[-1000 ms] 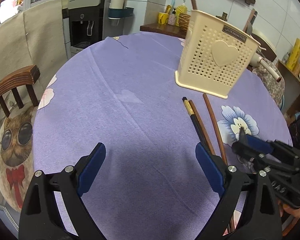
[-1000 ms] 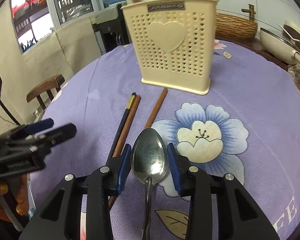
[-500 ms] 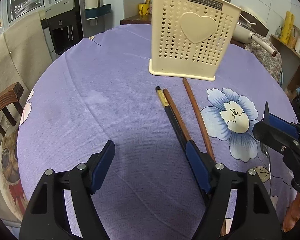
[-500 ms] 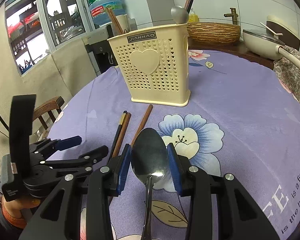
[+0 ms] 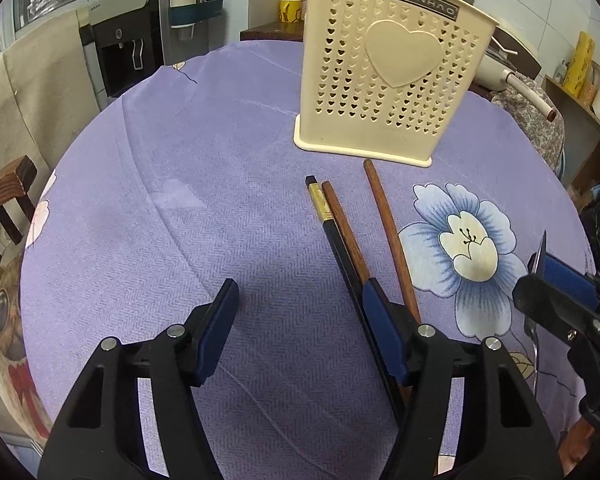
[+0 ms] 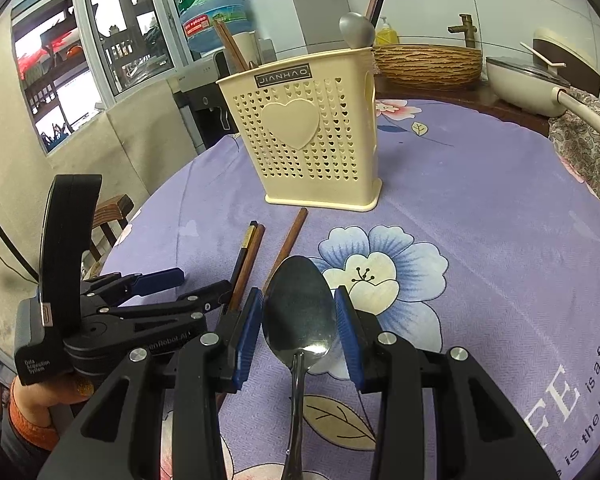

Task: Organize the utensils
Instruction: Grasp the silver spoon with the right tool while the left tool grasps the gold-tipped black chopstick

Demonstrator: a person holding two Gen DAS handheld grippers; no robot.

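Steel spoon [image 6: 300, 312] held in right tongs [image 6: 298, 334].

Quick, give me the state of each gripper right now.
Left gripper: open, jaws have just been closing, only tablecloth between them.
Right gripper: shut on the spoon, gripped at the bowl.

spoon [image 6: 300, 312] handle cut off below, chopsticks' [image 5: 352, 248] near ends behind tongs

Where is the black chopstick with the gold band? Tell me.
The black chopstick lies on the purple tablecloth in front of the cream utensil holder, touching a brown chopstick; its near end runs under the left gripper.
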